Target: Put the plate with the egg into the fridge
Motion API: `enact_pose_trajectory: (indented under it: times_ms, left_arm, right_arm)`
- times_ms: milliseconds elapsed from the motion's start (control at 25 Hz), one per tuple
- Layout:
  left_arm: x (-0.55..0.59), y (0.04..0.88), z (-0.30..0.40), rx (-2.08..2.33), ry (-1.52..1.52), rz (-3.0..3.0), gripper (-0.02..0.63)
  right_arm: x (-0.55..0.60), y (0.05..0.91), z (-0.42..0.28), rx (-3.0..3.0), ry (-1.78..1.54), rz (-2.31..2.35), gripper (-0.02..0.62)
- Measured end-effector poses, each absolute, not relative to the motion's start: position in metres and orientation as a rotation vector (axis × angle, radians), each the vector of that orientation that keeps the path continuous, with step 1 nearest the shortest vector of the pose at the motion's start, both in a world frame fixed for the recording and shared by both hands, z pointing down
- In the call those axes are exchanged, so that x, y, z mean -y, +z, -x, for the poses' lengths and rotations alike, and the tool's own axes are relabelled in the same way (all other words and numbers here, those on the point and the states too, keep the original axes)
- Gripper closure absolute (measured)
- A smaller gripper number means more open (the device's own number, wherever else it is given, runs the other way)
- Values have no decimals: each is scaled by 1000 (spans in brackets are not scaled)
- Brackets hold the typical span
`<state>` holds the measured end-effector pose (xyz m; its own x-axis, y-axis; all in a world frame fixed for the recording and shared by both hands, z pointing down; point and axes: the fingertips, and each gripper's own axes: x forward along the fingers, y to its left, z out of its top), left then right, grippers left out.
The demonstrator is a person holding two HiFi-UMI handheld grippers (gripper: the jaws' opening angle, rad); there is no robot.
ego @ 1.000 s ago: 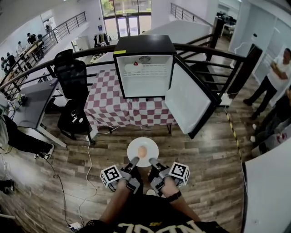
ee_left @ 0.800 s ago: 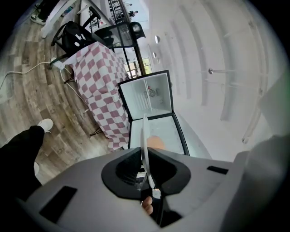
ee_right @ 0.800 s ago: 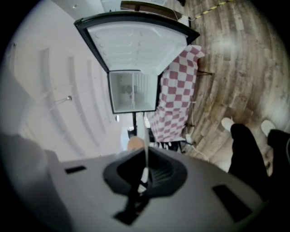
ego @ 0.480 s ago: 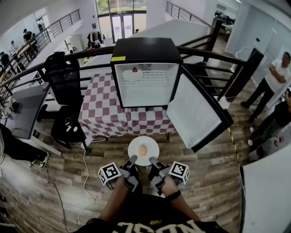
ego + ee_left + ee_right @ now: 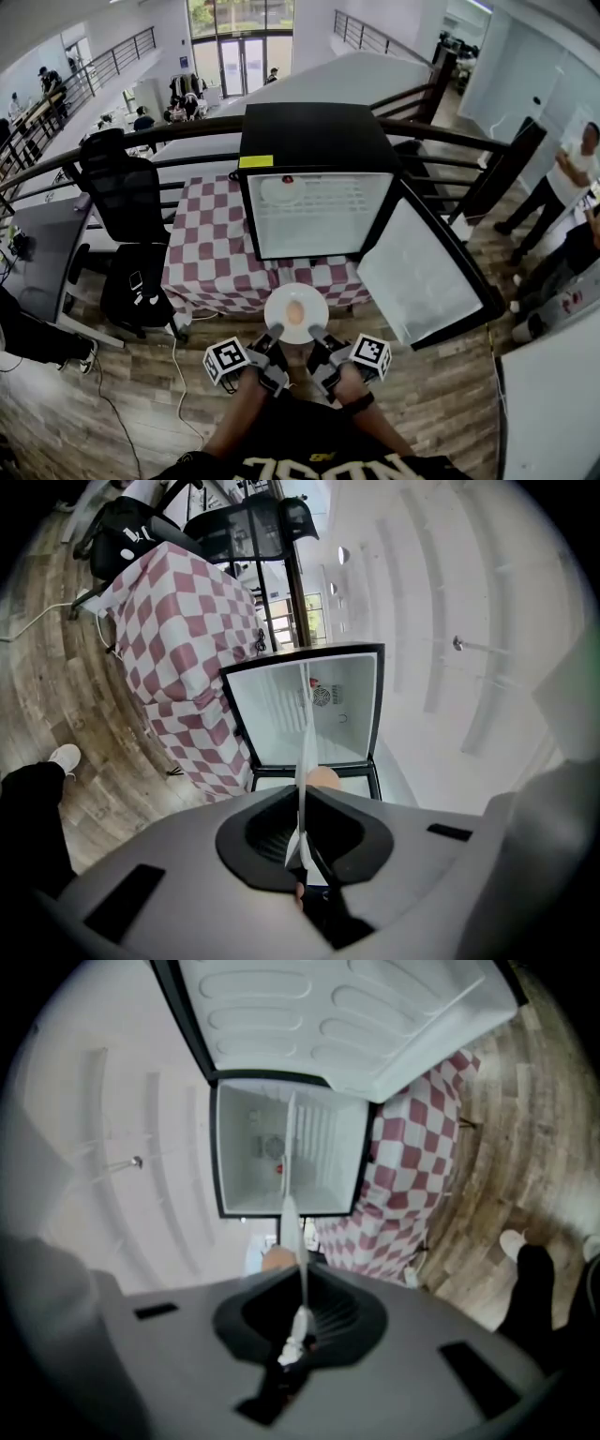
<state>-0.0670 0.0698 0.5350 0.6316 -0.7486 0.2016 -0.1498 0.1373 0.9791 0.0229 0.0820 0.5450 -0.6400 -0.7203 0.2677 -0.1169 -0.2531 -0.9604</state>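
Two tools are up front, and both are on the same plate (image 5: 281, 301): the left tool (image 5: 277, 331) pinches the near rim from the left, its jaws just now closing a touch tighter on it, and the right tool (image 5: 315, 331) has its jaws clamped on the rim just beside it. In each gripper view the rim runs edge-on straight between the pads. That's one white plate, held level in the air over the wooden floor (image 5: 441, 394), and one egg (image 5: 294, 312) sits at its middle. Ahead there's one fridge (image 5: 314, 131), black outside and white inside. Its single door (image 5: 427, 277) hangs wide open to the right, and the plate is just short of the opening. One pale round thing lies on the upper left of the shelf inside, too small to name. The fridge stands on one counter (image 5: 211, 253) draped in a red-and-white checked cloth. Two black chairs are parked left of it, one tall-backed (image 5: 117, 183) and one lower (image 5: 136, 286) nearer the floor, next to one grey desk (image 5: 37, 248). Two people (image 5: 572, 159) stand over at the right edge.
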Motion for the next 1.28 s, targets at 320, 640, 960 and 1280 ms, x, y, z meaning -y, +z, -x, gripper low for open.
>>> enact_pose_trajectory:
  times_ms: [320, 640, 960, 1280]
  left_arm:
    - [-14, 544, 100, 843, -500, -1400, 571]
    - [15, 568, 101, 828, -443, -1389, 572]
    - [61, 589, 76, 823, -432, -1406, 572]
    - [103, 617, 63, 845, -409, -1404, 574]
  right_arm:
    - [-25, 554, 8, -1569, -1936, 1060, 568]
    - [2, 577, 11, -1520, -1947, 1084, 568]
    - [53, 598, -13, -1568, -1891, 1100, 568]
    - [98, 620, -25, -1640, -1869, 1130, 568]
